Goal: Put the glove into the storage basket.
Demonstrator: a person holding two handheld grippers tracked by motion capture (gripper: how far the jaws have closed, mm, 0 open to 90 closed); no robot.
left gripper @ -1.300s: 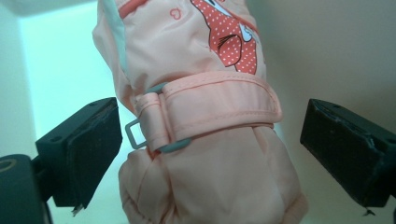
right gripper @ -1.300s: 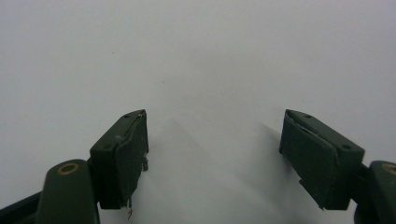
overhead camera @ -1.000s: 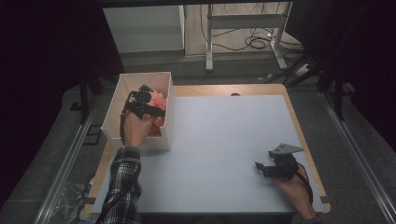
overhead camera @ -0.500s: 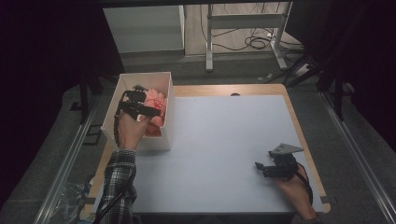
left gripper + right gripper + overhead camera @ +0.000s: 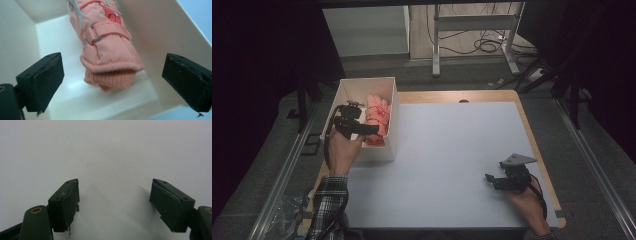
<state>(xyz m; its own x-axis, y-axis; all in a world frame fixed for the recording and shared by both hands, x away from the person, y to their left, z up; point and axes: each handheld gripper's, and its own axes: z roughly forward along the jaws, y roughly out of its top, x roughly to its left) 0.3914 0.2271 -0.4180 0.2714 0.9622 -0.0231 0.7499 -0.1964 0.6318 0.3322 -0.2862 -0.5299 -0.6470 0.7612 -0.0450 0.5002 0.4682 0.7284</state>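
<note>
- Left claw (image 5: 111, 82), jaws spread wide, is hovering over a rolled pink garment (image 5: 107, 50) lying inside the white box (image 5: 362, 87).
- Right claw (image 5: 113, 202) is idling unclenched on the worktop (image 5: 452, 150).
- Risk: a jaw is likely catching the box wall, tipping it.

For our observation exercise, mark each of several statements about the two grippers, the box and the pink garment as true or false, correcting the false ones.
1. The pink garment lies inside the white box. True.
2. The left gripper is shut on the garment. False: its jaws stand open on either side, apart from it.
3. The right gripper is open over the bare white table. True.
4. The box stands at the table's right edge. False: it stands at the left.
</note>
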